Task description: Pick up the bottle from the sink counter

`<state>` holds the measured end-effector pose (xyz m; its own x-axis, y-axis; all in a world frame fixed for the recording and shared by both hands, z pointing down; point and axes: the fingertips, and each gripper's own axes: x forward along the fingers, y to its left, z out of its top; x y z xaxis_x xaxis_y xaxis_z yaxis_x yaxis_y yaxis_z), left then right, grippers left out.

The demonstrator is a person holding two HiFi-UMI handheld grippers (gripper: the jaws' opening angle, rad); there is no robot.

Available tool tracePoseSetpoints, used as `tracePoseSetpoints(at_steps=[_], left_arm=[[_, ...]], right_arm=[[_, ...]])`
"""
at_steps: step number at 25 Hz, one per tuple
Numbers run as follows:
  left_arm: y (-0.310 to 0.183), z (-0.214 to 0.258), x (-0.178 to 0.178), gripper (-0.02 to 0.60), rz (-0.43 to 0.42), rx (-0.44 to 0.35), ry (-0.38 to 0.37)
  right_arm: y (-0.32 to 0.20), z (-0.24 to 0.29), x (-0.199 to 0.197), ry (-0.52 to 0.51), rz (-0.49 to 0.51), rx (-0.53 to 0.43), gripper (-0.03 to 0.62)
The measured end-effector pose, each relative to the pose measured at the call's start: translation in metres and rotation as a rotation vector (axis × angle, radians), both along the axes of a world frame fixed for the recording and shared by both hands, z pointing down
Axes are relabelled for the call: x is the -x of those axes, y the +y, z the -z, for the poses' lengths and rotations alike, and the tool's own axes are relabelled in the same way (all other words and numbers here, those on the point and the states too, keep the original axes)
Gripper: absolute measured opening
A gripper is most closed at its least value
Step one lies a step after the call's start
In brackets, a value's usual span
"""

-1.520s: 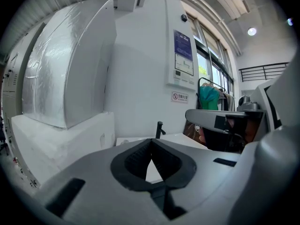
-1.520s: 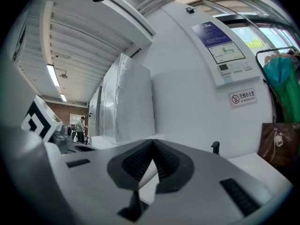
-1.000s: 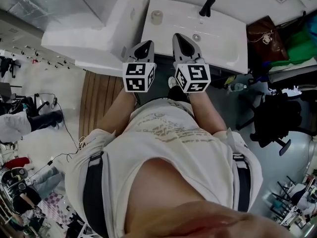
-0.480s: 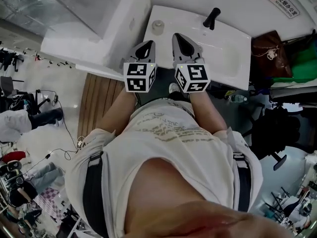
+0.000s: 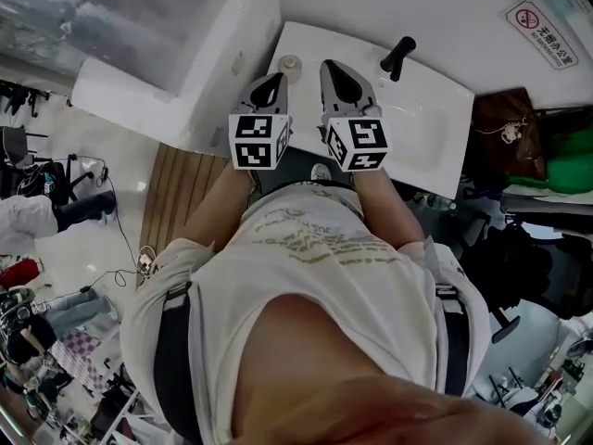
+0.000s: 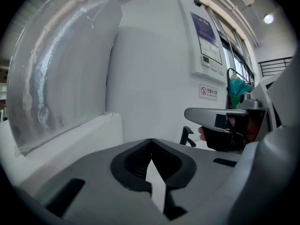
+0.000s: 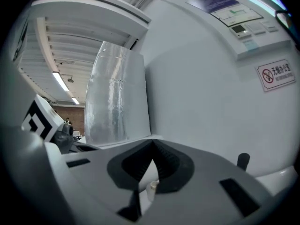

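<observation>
A small pale bottle (image 5: 290,64) stands on the white sink counter (image 5: 435,119) near its back left corner. My left gripper (image 5: 275,82) hovers just in front of the bottle, jaws shut with nothing held. My right gripper (image 5: 331,67) is beside it to the right, over the counter, and is also shut and empty. In the right gripper view the bottle (image 7: 152,185) shows low through the slot under the closed right gripper (image 7: 153,143). In the left gripper view the left gripper (image 6: 151,142) points at the white wall.
A black faucet (image 5: 398,57) stands at the back of the counter, right of both grippers. A large white foil-wrapped block (image 5: 176,54) adjoins the counter on the left. A brown bag (image 5: 510,133) and green cloth (image 5: 567,146) lie to the right.
Both grippers have closed in on the back of the counter, side by side. The bottle now sits much nearer the left gripper's tip. Both stay shut.
</observation>
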<state>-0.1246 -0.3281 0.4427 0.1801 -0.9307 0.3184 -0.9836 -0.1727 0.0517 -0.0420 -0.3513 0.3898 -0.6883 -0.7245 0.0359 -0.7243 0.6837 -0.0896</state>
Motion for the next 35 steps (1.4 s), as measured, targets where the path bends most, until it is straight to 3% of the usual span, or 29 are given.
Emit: tracePoseSetpoints(at_steps=[14, 25, 31, 35], left_arm=[[-0.046, -0.015, 0.015, 0.021, 0.159, 0.047, -0.016], [-0.074, -0.036, 0.058, 0.021, 0.132, 0.081, -0.016], [-0.084, -0.06, 0.054, 0.021, 0.049, 0.116, 0.0], [-0.09, -0.072, 0.046, 0.021, -0.011, 0.113, -0.034]], right_arm=[[-0.058, -0.014, 0.017, 0.011, 0.165, 0.044, 0.025], [-0.079, -0.03, 0.05, 0.036, 0.13, 0.093, 0.023], [-0.083, -0.033, 0.041, 0.064, 0.072, 0.097, 0.023], [-0.082, -0.039, 0.03, 0.078, 0.021, 0.114, 0.025]])
